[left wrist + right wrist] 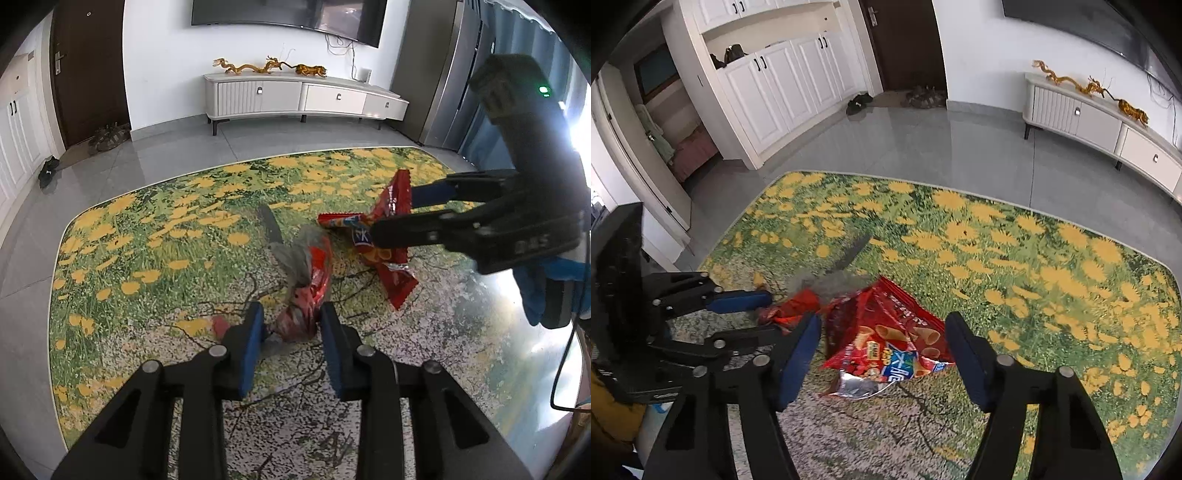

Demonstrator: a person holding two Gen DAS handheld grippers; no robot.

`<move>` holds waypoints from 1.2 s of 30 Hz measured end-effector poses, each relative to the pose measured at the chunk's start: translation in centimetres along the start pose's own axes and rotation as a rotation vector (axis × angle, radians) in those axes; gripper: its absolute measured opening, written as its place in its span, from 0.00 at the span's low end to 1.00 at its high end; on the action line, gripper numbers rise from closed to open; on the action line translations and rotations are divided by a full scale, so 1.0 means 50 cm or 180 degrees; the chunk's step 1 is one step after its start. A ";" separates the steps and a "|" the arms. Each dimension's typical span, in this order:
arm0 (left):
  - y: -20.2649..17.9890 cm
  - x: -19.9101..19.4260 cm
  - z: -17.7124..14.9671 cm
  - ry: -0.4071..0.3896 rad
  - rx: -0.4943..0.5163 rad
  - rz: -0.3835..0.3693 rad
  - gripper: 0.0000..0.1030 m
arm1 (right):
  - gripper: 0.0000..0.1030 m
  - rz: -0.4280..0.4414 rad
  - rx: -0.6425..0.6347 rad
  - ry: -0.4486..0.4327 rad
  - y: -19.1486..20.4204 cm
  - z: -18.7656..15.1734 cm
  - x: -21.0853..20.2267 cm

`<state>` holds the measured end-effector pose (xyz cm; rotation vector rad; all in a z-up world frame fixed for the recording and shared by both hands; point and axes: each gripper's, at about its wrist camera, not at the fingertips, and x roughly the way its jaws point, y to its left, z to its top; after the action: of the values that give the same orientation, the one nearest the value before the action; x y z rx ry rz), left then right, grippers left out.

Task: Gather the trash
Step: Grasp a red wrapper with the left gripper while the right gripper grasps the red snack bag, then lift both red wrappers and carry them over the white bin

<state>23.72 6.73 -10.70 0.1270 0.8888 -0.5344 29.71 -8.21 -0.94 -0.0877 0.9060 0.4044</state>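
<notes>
A crumpled red wrapper with a grey plastic tail (303, 295) lies on the flowered rug (147, 258). My left gripper (291, 325) is open, its blue pads either side of the wrapper's near end. A red snack bag (384, 236) with pictured cones lies to the right. My right gripper (391, 210) is open around it. In the right wrist view the snack bag (886, 339) sits between the open right gripper's (882, 332) pads, and the left gripper (768, 314) straddles the crumpled wrapper (790, 306) at left.
The rug covers grey floor tiles (166, 155). A white TV cabinet (303, 96) stands against the far wall, with a dark door (88, 66) and shoes (109, 136) to its left. White cupboards (783, 85) line the side wall.
</notes>
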 end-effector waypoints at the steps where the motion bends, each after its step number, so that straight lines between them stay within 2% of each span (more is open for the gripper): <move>1: -0.002 0.001 0.000 0.0004 0.0005 -0.0004 0.28 | 0.55 0.0008 0.0011 0.0022 -0.004 -0.002 0.006; 3: -0.008 0.001 -0.002 0.0017 0.0019 -0.0026 0.26 | 0.45 0.0020 0.0027 0.0041 -0.009 -0.008 0.010; 7: -0.020 0.005 -0.003 0.0058 0.0024 -0.0046 0.19 | 0.34 0.0033 0.0053 0.0043 -0.016 -0.020 0.005; 13: -0.034 -0.010 -0.014 0.0044 -0.0114 -0.0030 0.17 | 0.29 0.0049 0.0089 -0.0050 -0.014 -0.052 -0.048; 18: -0.048 -0.060 -0.026 -0.0082 -0.0268 -0.0020 0.17 | 0.28 0.0070 0.0136 -0.0161 -0.009 -0.085 -0.111; 23: -0.072 -0.116 -0.036 -0.0190 -0.0278 0.0081 0.17 | 0.26 0.0080 0.0100 -0.0323 0.007 -0.110 -0.191; 36: -0.093 -0.287 -0.045 -0.0706 -0.0640 0.0200 0.17 | 0.26 -0.0022 0.0007 -0.0942 0.025 -0.187 -0.432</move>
<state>12.54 9.05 -0.59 -0.0858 0.7147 -0.3893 10.43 -15.91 10.22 -0.0277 0.6143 0.3978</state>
